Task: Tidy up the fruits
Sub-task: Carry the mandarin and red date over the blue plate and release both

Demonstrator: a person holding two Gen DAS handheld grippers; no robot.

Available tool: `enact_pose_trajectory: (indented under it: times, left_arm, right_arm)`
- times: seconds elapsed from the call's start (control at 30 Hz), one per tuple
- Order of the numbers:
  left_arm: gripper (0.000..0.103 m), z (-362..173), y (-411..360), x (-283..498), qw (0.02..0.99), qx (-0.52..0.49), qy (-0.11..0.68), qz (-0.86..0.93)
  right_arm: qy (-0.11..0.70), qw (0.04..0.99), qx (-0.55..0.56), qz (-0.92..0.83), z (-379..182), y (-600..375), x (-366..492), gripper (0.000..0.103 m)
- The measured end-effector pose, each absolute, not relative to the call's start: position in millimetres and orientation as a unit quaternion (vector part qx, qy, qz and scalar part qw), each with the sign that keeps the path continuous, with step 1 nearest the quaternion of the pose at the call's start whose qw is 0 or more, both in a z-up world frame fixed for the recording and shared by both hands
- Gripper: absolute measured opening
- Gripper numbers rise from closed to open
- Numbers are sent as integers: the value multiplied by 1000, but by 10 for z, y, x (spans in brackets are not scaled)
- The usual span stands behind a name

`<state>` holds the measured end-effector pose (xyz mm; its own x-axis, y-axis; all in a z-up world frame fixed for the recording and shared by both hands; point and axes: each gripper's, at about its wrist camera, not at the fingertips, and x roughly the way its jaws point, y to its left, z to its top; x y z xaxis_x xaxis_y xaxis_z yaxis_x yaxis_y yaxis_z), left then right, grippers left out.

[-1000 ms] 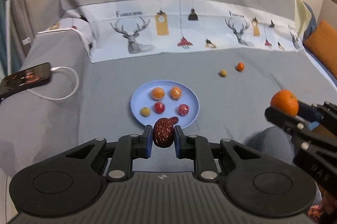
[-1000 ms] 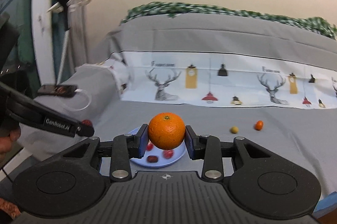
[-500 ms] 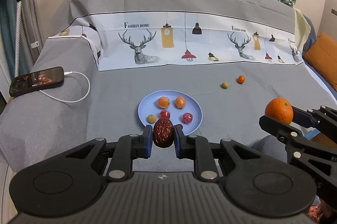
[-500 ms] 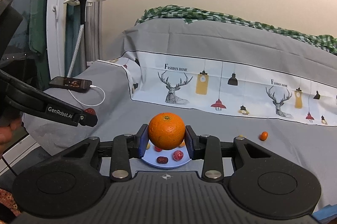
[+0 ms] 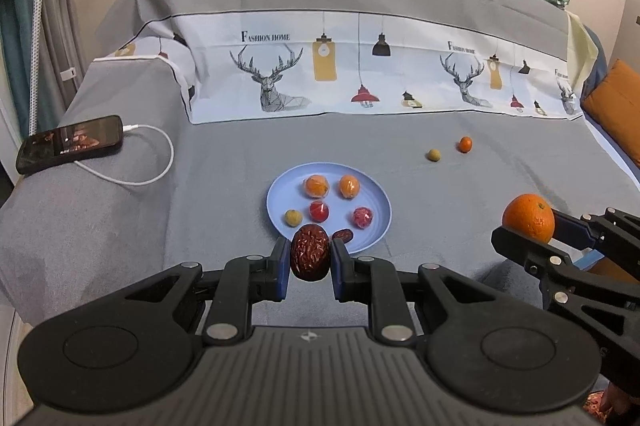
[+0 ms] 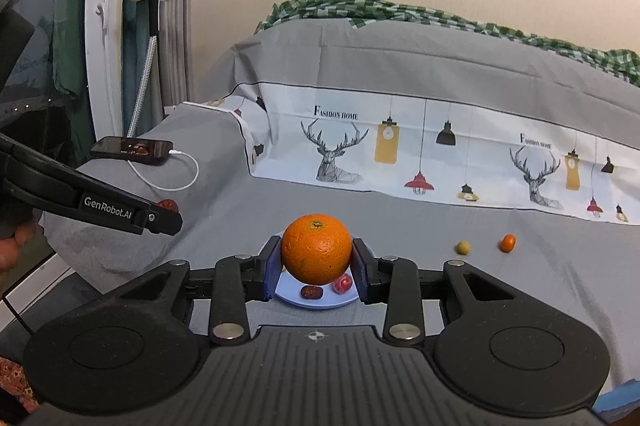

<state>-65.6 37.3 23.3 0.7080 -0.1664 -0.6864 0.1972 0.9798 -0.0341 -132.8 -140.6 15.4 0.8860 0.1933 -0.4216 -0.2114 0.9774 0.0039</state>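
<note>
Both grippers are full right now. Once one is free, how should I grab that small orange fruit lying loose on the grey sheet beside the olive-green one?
Grip the small orange fruit across its narrow middle, coming from above. It looks slightly oval and lies free on the grey sheet. Set the fingers front and back, since the small olive-green fruit sits close on its left.

A phone (image 5: 70, 144) on its white cable (image 5: 148, 162) lies on the grey sheet (image 5: 224, 162), seemingly charging.
</note>
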Motion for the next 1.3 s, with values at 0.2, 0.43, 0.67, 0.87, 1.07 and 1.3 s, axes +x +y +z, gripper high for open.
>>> enact_pose_trajectory:
  times: [0.2,0.43,0.67,0.87,1.07,1.3]
  left_arm:
    - [23,122,405,-529,916,18,390,-94]
    - [23,-3,472,-228,903,4,420,-90]
    - [23,-125,394,245,892,8,443,-88]
    - [23,-381,224,754,882,22,461,-94]
    - [23,-709,119,1313,876,25,472,-96]
    - [23,-1136,5,1853,868,57,485,-91]
  right_arm:
    - [241,964,-12,112,54,-1405,-1210,38]
    - [280,953,-2,114,-96,-1417,-974,38]
    - [315,943,7,108,-317,-1407,-524,38]
    - [352,930,24,104,-578,-1446,-63,38]
    - [372,923,17,92,-867,-1501,434,38]
    - [384,920,-1,81,-1201,-1510,991,38]
